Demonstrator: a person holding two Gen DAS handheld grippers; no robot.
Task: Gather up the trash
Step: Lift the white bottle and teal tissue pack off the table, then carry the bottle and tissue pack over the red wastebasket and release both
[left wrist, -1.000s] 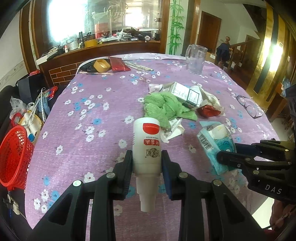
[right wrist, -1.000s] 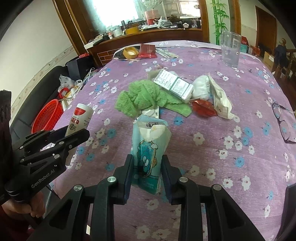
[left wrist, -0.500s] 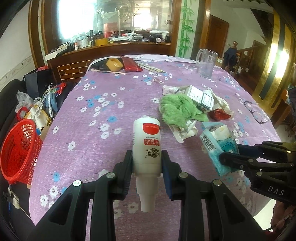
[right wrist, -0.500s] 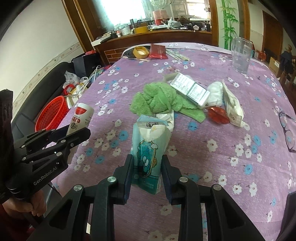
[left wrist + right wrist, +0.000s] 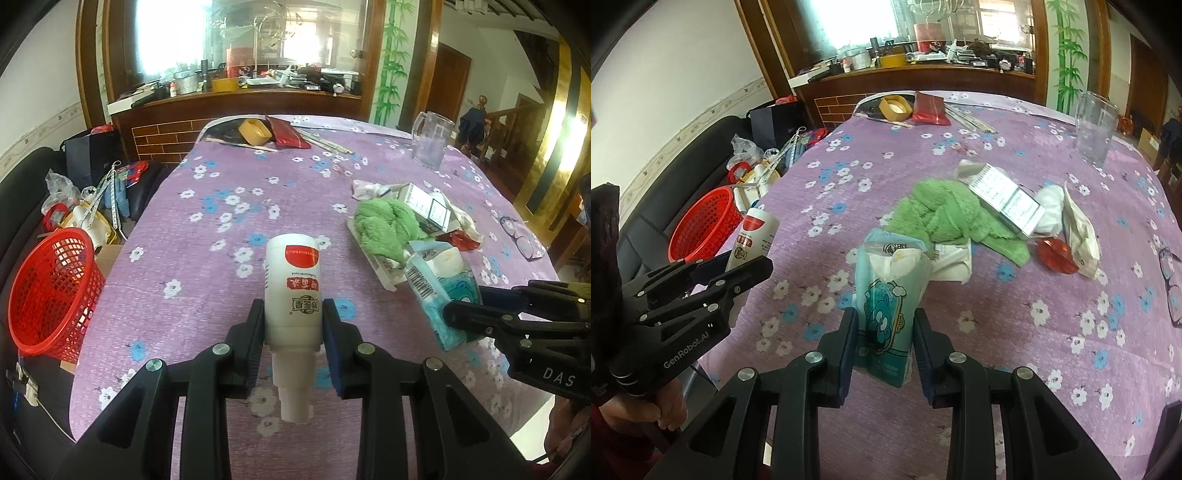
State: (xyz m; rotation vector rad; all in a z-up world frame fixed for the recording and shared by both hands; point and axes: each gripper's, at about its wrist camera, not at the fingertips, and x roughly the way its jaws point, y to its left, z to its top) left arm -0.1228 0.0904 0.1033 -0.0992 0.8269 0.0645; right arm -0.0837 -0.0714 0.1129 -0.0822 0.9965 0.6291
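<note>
Bottle and tissue pack gripped above the table

White bottle (image 5: 293, 295), red-labelled and cap toward the camera, is sitting clamped between the left gripper (image 5: 293, 325) fingers above the purple floral tablecloth (image 5: 207, 280); the right gripper (image 5: 884, 334) is squeezing a blue tissue pack (image 5: 888, 295) by its lower end; beyond it, a green cloth (image 5: 945, 216), a printed box (image 5: 1006, 197) and a red wrapper (image 5: 1056, 254) are lying clustered; a red basket (image 5: 51, 288) is standing off the table's left edge.
</note>
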